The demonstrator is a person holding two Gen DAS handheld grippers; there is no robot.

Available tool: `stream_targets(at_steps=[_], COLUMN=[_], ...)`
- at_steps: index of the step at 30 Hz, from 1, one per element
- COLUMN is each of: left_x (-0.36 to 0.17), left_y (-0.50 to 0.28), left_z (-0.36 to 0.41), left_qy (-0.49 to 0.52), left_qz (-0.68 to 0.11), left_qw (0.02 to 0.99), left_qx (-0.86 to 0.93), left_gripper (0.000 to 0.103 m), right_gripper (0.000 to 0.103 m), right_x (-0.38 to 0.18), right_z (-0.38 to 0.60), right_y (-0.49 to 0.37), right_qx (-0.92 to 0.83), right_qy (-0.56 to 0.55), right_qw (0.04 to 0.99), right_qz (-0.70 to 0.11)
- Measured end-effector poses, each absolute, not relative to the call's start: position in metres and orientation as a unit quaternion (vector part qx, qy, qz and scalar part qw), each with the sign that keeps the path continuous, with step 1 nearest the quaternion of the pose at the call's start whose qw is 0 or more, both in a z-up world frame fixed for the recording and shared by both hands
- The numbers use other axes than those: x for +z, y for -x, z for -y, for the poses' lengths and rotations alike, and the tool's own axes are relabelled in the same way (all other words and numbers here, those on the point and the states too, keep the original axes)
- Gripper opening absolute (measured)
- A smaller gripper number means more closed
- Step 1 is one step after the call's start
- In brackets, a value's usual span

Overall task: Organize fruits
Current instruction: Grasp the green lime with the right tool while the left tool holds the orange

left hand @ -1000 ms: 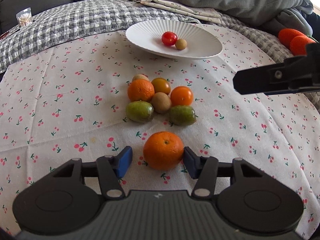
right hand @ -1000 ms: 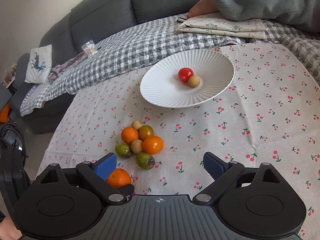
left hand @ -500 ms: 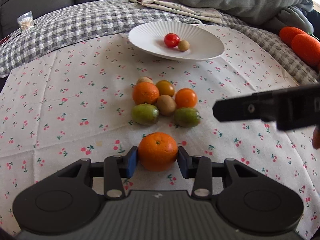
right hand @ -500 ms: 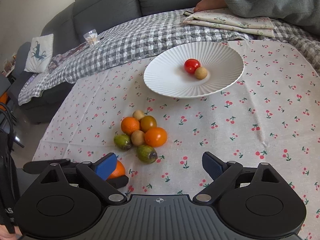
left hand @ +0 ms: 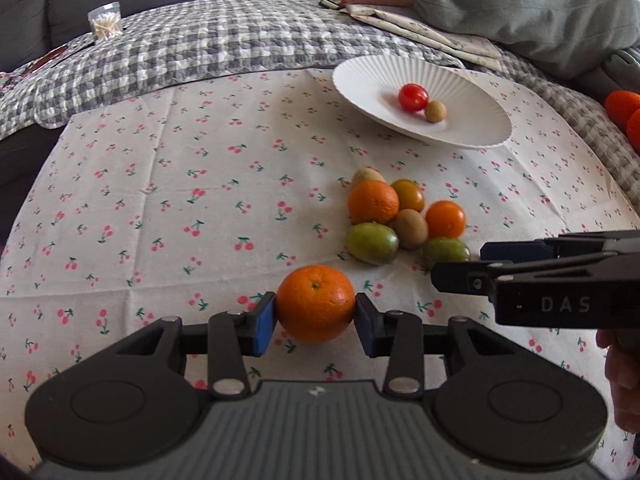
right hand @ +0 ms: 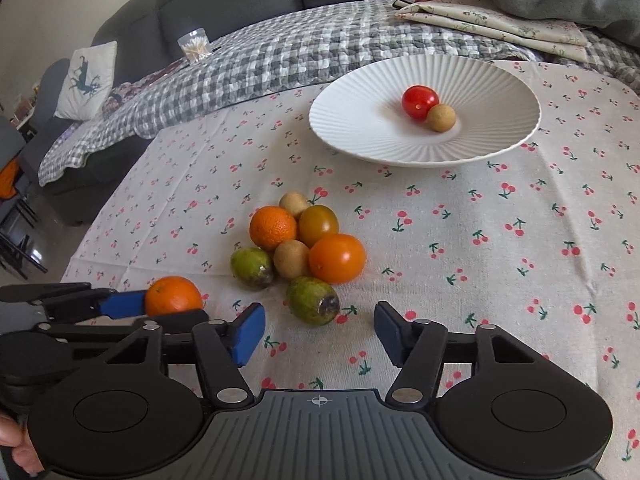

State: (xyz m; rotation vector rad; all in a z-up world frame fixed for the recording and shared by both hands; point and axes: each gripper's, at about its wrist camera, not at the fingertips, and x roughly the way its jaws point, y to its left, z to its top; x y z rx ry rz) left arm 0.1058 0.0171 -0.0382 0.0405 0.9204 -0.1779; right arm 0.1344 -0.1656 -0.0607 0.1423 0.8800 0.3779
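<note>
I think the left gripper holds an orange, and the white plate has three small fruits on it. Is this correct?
Not quite. The left gripper does hold the orange, but the white plate has two small fruits, not three: a red one and a tan one, as the right wrist view shows.

The tablecloth (left hand: 200, 184) is viewed low and close from the left gripper (left hand: 315, 313), facing the sofa; a slightly higher view is given from the right gripper (right hand: 320, 330). The plate (left hand: 368, 92) and fruit pile (right hand: 298, 244) are shared by both.
</note>
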Motion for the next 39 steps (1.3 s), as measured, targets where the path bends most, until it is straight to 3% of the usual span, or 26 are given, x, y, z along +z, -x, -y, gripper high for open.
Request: stream_targets(at_steps=[3, 7, 25, 39], left_x=[-0.039, -0.04, -0.03, 0.017], left_y=[-0.108, -0.109, -0.115, -0.107], left_z=[-0.021, -0.021, -0.026, -0.012], left_qy=[-0.013, -0.016, -0.006, 0.007], left_qz=[-0.446, -0.446, -0.434, -0.406], left_qw=[0.891, 0.891, 0.898, 0.912], left_qx=[-0.083, -0.083, -0.073, -0.056], left_gripper=[0.04, 0.04, 0.04, 0.04], right_gripper=[0.05, 0.029, 0.029, 0.029], right_x=[-0.065, -0.065, -0.044, -0.001], right_z=[0.162, 0.158, 0.167, 0.19], right_y=[-0.138, -0.141, -0.132, -0.123], right_qx=[0.18, 0.18, 0.181, 0.185], right_qy=[-0.063, -0.056, -0.05, -0.08], right_qw=[0.888, 0.891, 0.89, 0.902], right_qz=[-0.418, -0.413, -0.415, -0.382])
